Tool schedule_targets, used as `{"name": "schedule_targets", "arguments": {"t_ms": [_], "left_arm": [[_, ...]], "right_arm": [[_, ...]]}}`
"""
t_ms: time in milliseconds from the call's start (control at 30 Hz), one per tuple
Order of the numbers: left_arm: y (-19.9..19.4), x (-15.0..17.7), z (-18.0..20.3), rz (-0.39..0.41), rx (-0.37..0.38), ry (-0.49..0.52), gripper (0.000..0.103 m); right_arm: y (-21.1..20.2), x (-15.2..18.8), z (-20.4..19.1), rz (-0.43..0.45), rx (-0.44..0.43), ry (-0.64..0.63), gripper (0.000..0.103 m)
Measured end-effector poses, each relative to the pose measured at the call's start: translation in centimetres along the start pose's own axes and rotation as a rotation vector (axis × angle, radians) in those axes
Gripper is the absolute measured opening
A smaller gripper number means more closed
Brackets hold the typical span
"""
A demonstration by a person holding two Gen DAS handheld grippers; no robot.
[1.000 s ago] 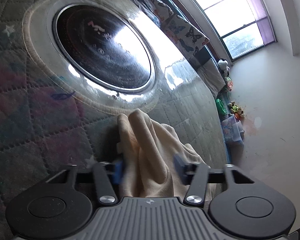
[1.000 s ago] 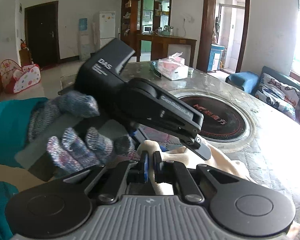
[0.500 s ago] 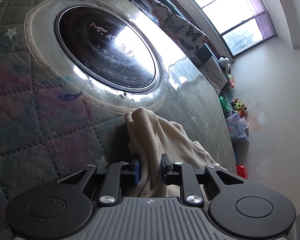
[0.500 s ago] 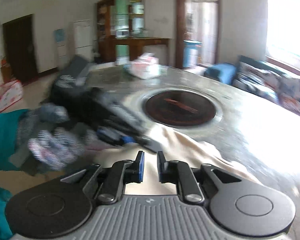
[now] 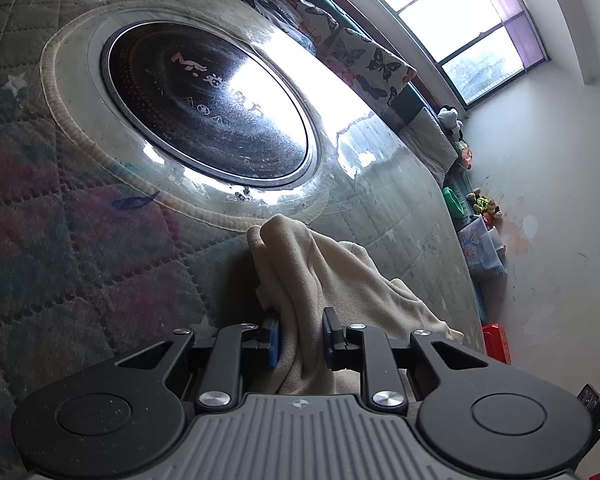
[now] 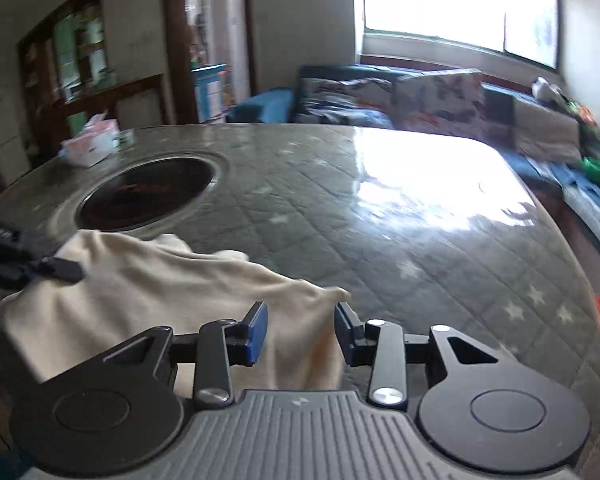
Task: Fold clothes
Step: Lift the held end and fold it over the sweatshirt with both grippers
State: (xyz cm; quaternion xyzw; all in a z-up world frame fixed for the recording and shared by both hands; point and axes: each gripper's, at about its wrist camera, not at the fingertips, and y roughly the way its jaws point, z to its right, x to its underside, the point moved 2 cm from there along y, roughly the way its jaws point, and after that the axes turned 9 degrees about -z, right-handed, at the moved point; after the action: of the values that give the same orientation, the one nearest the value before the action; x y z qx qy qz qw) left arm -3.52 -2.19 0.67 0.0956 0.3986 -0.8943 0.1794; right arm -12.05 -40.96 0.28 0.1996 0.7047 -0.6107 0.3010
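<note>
A cream cloth point(image 5: 320, 264) lies bunched on the quilted table top point(image 5: 80, 272), just in front of the round black hob point(image 5: 204, 108). My left gripper point(image 5: 300, 332) is shut on a raised fold of it, both blue pads pressing the fabric. In the right wrist view the same cloth point(image 6: 160, 280) stretches from the left gripper point(image 6: 28, 268) at the left edge to my right gripper point(image 6: 300, 328). The right jaws are opening, and a drooping corner of the cloth hangs loosely between the blue pads.
The table top point(image 6: 420, 240) runs wide to the right with strong window glare. The hob point(image 6: 148, 192) sits at its middle and a tissue box point(image 6: 90, 146) at its far left edge. A sofa with patterned cushions point(image 6: 432, 96) stands behind the table.
The left jaws closed onto the cloth fold and stayed put. The right gripper swung right, away from the left gripper and the gloved hand, and its jaws went from shut to parted.
</note>
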Motion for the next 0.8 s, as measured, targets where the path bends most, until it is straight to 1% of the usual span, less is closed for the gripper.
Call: {"name": "schedule_targets", "arguments": {"t_ms": [100, 233, 333, 367, 400, 433, 500, 600, 800], "left_arm": [[0.1, 0.0, 0.2, 0.003, -0.010, 0.011, 0.023], [0.3, 0.0, 0.8, 0.010, -0.034, 0.038, 0.023], [0.5, 0.1, 1.2, 0.014, -0.054, 0.058, 0.023], [0.5, 0.1, 1.4, 0.014, -0.060, 0.064, 0.023], [0.5, 0.1, 1.5, 0.016, -0.067, 0.070, 0.023], [0.6, 0.1, 1.7, 0.017, -0.074, 0.077, 0.023], [0.5, 0.2, 2.1, 0.023, -0.087, 0.097, 0.023], [0.3, 0.1, 2.9, 0.037, -0.102, 0.134, 0.023], [-0.1, -0.2, 5.3, 0.070, -0.110, 0.225, 0.022]], "right_arm": [[0.4, 0.7, 1.4, -0.016, -0.014, 0.053, 0.042], [1.2, 1.2, 2.3, -0.028, -0.031, 0.122, 0.042], [1.4, 1.2, 2.0, -0.017, -0.042, 0.135, 0.041], [1.4, 1.2, 2.0, -0.017, -0.049, 0.137, 0.037], [1.4, 1.2, 2.0, -0.017, -0.056, 0.138, 0.030], [1.4, 1.2, 1.9, -0.017, -0.063, 0.139, 0.027], [1.2, 1.2, 1.8, -0.012, -0.071, 0.138, 0.016], [0.6, 1.1, 1.5, 0.015, -0.072, 0.137, 0.011], [-1.7, 0.9, 1.1, 0.087, -0.066, 0.135, 0.010]]}}
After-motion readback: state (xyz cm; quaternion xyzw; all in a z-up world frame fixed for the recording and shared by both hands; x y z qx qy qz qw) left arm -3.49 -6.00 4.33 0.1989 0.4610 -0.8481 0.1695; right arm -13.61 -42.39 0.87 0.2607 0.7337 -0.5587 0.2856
